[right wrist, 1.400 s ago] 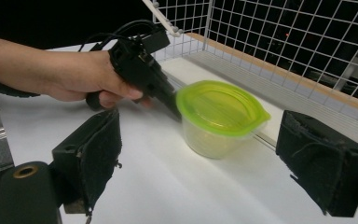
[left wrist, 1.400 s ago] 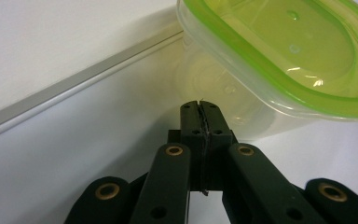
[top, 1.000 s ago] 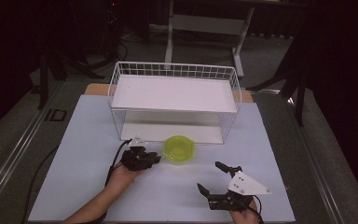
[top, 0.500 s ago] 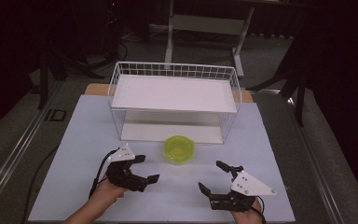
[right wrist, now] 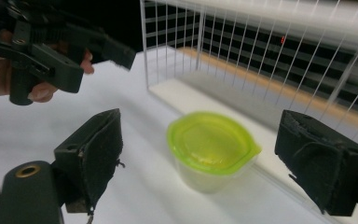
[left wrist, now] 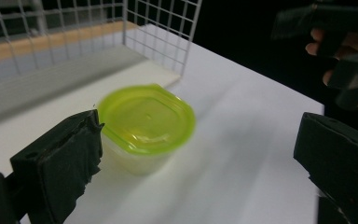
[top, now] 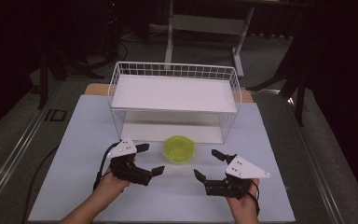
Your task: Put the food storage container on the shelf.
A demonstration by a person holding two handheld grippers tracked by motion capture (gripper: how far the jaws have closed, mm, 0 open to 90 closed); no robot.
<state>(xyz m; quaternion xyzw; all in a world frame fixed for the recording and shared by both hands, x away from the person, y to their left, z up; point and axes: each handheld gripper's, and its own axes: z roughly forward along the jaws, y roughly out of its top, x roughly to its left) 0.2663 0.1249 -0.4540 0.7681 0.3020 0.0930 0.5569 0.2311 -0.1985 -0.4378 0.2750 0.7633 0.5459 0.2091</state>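
A small clear cup with a lime-green lid (top: 179, 149) stands on the white table just in front of the wire rack. My left gripper (top: 150, 159) sits to its left, jaws wide apart after just opening, with nothing between them. In the left gripper view the cup (left wrist: 144, 126) stands a little ahead of the left gripper (left wrist: 200, 133), near its left pad (left wrist: 70, 158). My right gripper (top: 208, 164) is at the cup's near right, open and empty. Its own view shows the cup (right wrist: 209, 144) beyond the right gripper (right wrist: 200, 128), and the other hand's gripper (right wrist: 51, 56) at the upper left.
A white wire rack (top: 175, 100) with a flat white shelf stands at the back of the table; a low white board (top: 168, 132) lies under it, right behind the cup. The table's front edge (top: 168, 219) is close to both hands. Dark floor surrounds the table.
The left gripper has drawn back from the cup's left side toward the near left and its jaws have opened wide. The right gripper has edged slightly forward. The cup has stayed put.
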